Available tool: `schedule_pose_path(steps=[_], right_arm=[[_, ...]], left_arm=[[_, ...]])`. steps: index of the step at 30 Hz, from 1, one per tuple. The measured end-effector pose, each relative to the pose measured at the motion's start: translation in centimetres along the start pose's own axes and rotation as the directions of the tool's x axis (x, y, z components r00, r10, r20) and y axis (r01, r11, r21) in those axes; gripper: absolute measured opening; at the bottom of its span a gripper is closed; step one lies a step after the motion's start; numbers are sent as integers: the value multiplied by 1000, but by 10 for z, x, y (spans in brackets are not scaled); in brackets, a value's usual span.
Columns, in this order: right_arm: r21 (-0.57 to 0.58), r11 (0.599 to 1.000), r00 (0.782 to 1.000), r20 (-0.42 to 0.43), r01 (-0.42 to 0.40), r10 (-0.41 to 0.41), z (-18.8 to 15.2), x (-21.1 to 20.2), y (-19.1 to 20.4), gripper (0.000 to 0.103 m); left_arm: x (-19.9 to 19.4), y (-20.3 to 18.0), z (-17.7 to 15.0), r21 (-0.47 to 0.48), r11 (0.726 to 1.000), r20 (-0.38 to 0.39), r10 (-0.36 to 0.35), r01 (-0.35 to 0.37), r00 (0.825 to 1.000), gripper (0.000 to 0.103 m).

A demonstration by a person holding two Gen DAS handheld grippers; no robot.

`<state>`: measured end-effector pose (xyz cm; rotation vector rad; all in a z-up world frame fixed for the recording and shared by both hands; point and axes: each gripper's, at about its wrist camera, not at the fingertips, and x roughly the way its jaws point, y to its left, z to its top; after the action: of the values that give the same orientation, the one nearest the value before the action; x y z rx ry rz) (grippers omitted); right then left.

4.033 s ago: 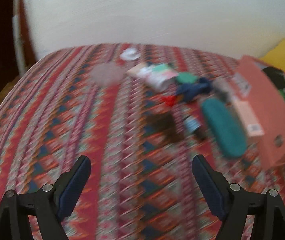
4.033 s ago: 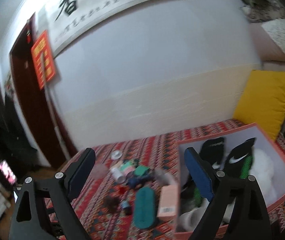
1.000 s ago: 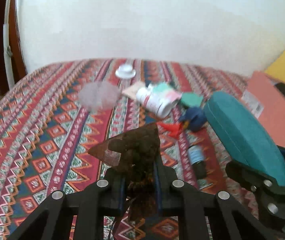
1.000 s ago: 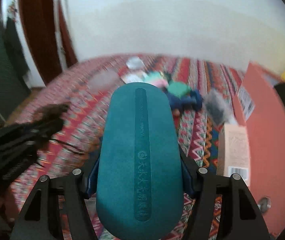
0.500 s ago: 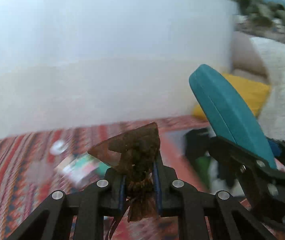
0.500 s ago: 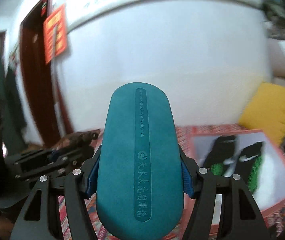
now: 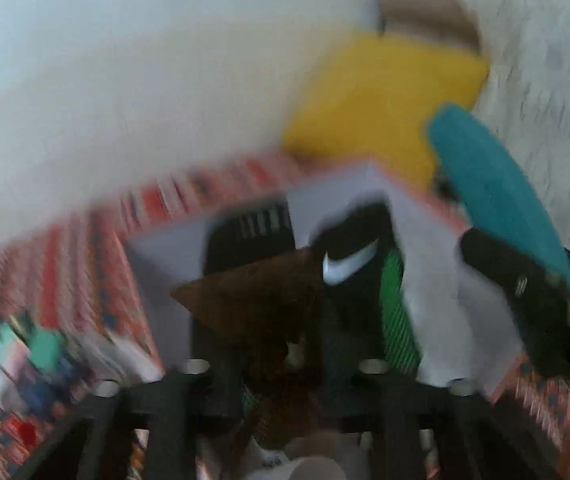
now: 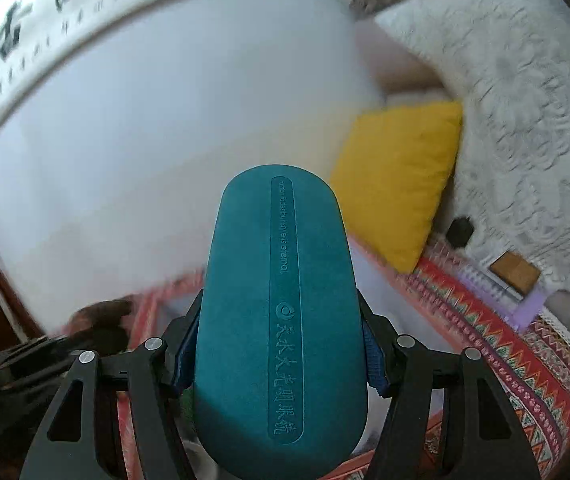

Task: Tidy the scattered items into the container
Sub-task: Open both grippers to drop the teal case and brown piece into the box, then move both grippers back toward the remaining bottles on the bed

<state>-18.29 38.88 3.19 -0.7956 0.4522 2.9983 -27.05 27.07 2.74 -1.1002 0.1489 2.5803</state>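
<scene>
The left hand-held gripper (image 7: pixel 285 364) is opening over the box (image 7: pixel 165 264), the brown clump (image 7: pixel 261 300) seen between its jaws. The teal case (image 8: pixel 281 312) is pinched by the right hand-held gripper (image 8: pixel 281 356). A snagged clump or a case dropped on the rim is the risk.

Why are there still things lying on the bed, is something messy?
Yes. A few small items lie scattered on the patterned bedspread, outside the box. The picture is too blurry to name them. The teal case and the brown thing are over the box.
</scene>
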Motion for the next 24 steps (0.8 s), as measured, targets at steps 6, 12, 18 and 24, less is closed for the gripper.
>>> schedule_pose_path(steps=[6,12,18,24], right_arm=[[-7,995,993,-55,-103,103,-14,16,13,78],[30,978,977,60,-205,203,-6,-21,20,80],[-101,925,929,14,-366,369,-17,-29,89,82],[-183,852,867,-196,-490,457,-75,-2,206,83]], left_arm=[[-39,49,-6,-109,994,101,-5,17,995,75],[-113,121,-42,-216,972,170,135,-97,976,80],[-171,210,-146,-327,888,91,369,-322,925,82],[-192,284,-227,-425,788,-20,484,-446,875,82]])
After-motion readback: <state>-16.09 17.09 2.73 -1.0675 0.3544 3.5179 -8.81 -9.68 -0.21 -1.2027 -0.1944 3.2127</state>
